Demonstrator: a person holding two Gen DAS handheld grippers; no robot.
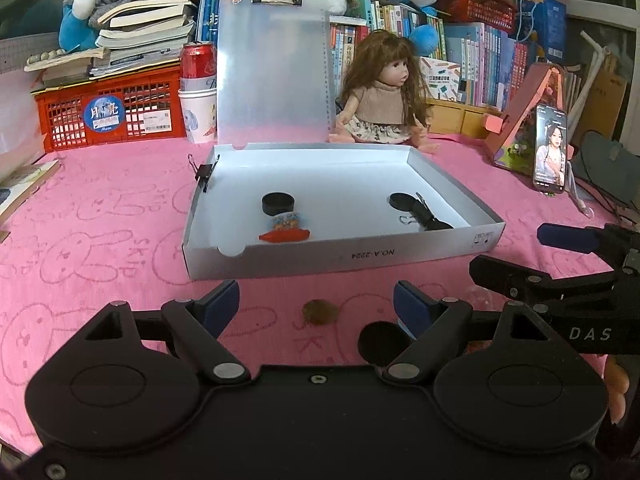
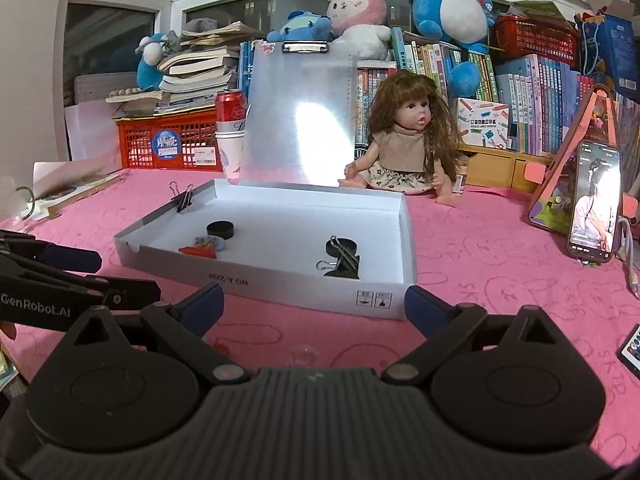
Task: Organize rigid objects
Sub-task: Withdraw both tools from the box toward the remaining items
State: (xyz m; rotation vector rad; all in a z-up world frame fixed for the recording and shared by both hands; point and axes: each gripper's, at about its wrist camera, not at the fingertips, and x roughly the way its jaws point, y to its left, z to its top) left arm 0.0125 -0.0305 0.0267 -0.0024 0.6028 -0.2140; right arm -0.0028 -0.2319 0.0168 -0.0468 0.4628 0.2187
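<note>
Box front reads "NO.A-2224"; left gripper and right gripper fingers apart, empty.

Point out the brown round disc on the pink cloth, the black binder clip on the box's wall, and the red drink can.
Brown round disc (image 1: 320, 311): left wrist view, middle of its top face.
Black binder clip (image 2: 184, 201): right wrist view, its black body.
Red drink can (image 1: 197, 61): left wrist view, its side.

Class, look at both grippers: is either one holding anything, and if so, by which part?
Nothing is held. The left gripper and the right gripper both stand open over the pink cloth, with nothing between their fingers.
</note>
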